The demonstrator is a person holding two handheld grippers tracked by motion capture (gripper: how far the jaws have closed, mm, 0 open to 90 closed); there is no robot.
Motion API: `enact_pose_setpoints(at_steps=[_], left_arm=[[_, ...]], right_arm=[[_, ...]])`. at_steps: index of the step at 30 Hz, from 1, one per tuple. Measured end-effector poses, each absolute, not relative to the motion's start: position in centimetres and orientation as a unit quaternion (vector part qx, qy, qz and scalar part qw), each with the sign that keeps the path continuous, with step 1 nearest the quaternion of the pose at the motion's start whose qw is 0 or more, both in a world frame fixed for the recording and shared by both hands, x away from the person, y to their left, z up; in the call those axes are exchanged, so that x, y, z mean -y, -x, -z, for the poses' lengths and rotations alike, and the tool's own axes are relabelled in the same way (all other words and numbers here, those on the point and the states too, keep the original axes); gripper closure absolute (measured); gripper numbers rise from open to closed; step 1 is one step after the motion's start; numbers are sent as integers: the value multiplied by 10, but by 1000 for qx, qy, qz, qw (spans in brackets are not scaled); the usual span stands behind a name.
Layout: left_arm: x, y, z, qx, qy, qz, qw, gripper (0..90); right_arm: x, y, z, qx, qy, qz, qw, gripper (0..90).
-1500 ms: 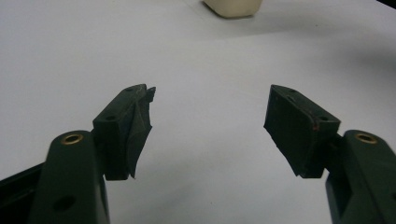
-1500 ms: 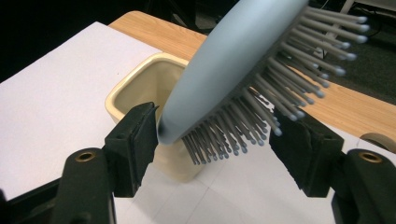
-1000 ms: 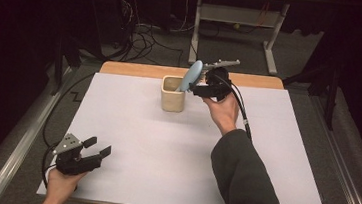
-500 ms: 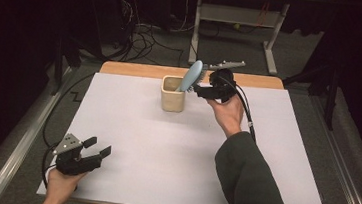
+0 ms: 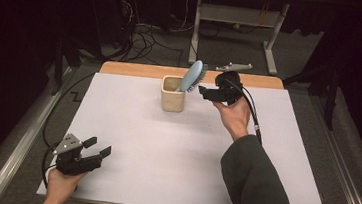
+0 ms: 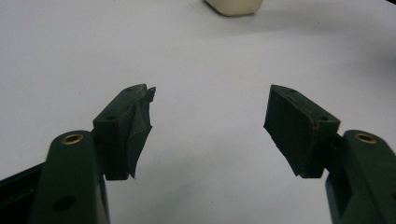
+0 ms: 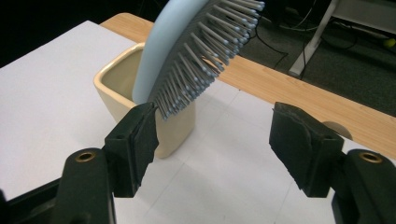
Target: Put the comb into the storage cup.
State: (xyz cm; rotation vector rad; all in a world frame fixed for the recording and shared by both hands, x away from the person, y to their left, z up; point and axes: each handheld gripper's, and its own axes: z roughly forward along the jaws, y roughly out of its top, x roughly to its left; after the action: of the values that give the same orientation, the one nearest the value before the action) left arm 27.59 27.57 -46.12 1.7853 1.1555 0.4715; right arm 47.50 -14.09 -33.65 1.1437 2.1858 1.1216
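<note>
A pale blue hairbrush (image 5: 192, 75) stands head-up in a cream square cup (image 5: 171, 100) at the back middle of the table, leaning right over the rim. My right gripper (image 5: 204, 90) hovers just right of the cup, open, pointing left at the brush. In the right gripper view the brush bristles (image 7: 201, 60) hang above the left jaw of the gripper (image 7: 212, 126), with nothing between the pads, and the cup (image 7: 121, 88) sits behind that jaw. My left gripper (image 5: 99, 145) rests at the front left, open and empty. Its own view shows the gripper (image 6: 210, 109) wide apart over bare white mat, the cup (image 6: 233, 5) far ahead.
A white mat (image 5: 141, 128) covers the wooden table (image 5: 137, 70). Cables trail from both grippers. Beyond the far edge are a dark floor, tangled cables and a white frame's legs (image 5: 272, 50).
The right gripper has drawn back slightly to the right, away from the brush. The brush, cup and left gripper have stayed put.
</note>
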Motion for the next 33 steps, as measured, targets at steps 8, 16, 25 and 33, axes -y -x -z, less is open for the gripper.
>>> enact_pose_setpoints(at_steps=[8,16,25,33], left_arm=[[-276,-276,461,-469,-727,-192,464,326],[-276,-276,461,-469,-728,-191,463,325],[-276,-276,461,-469,-727,-192,463,325],[-276,-275,461,-469,-727,-192,463,326]], right_arm=[[151,-471,335,-786,-415,-404,216,332],[157,-466,335,-786,-411,-408,215,327],[166,-460,333,-788,-408,-406,219,325],[174,-455,332,-786,-409,-408,221,327]])
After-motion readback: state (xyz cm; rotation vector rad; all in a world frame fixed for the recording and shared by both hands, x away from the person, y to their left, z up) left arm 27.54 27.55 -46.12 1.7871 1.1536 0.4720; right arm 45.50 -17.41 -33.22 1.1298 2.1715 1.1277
